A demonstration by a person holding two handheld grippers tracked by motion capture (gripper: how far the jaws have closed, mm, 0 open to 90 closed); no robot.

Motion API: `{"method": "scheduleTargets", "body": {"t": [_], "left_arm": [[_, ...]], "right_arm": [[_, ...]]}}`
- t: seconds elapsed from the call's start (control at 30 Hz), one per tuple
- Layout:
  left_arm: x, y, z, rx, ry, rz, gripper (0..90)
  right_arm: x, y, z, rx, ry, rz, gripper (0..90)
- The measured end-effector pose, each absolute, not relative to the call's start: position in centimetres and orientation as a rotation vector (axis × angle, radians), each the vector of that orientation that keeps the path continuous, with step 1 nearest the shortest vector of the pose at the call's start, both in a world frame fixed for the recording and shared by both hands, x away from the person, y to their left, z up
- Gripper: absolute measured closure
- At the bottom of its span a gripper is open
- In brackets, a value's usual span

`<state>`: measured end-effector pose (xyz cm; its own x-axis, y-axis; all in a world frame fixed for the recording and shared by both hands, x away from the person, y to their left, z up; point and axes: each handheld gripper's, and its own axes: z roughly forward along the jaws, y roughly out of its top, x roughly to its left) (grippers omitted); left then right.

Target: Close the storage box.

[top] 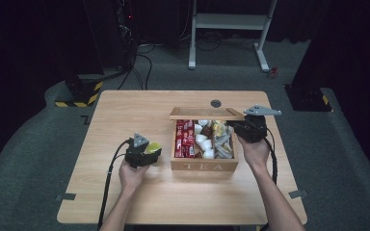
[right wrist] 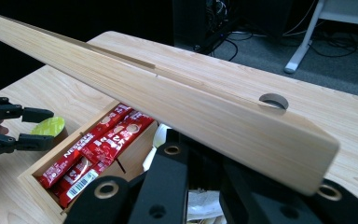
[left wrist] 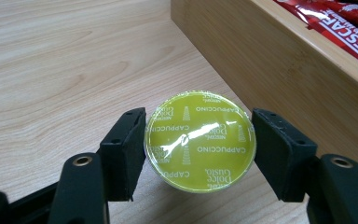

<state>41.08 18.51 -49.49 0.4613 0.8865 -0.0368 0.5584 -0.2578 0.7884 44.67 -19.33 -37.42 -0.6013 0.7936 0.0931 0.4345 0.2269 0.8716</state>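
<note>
A capsule with a yellow-green foil top (left wrist: pixel 200 149) printed "Cappuccino" sits between the pads of my left gripper (left wrist: pixel 198 135), which is shut on its sides. The capsule (top: pixel 153 146) is low over the wooden table, just left of the open wooden tea box (top: pixel 204 166), held by my left gripper (top: pixel 152 150). My right gripper (top: pixel 235 126) at the box's back right corner is shut on the raised lid (top: pixel 207 113). In the right gripper view the lid (right wrist: pixel 191 102) crosses above my right gripper (right wrist: pixel 205 172), and the capsule (right wrist: pixel 49 126) lies beyond it.
The box holds red Nescafe sticks (top: pixel 185 138), white cups (top: pixel 202 140) and other sachets. The box's side wall (left wrist: pixel 270 60) stands close to the capsule's right. A round hole (top: pixel 216 103) is in the table behind the box. Bare tabletop (top: pixel 120 115) lies to the left.
</note>
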Motion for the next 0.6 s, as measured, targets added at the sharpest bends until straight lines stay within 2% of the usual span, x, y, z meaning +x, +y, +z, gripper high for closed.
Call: {"method": "scheduleTargets", "body": {"t": [0.17, 0.37, 0.6], "left_arm": [[41.25, 18.36, -49.72, 1.960, 1.210, 0.554, 36.9], [41.30, 18.50, -49.67, 1.943, 1.218, 0.540, 31.7], [40.82, 19.21, -49.25, 1.915, 1.215, 0.540, 31.1]], "right_arm": [[44.63, -19.31, -37.43, 1.136, 2.136, 1.324, 90.0], [44.61, -19.31, -37.43, 1.142, 2.137, 1.326, 90.0], [44.61, -19.30, -37.43, 1.143, 2.137, 1.326, 90.0]]}}
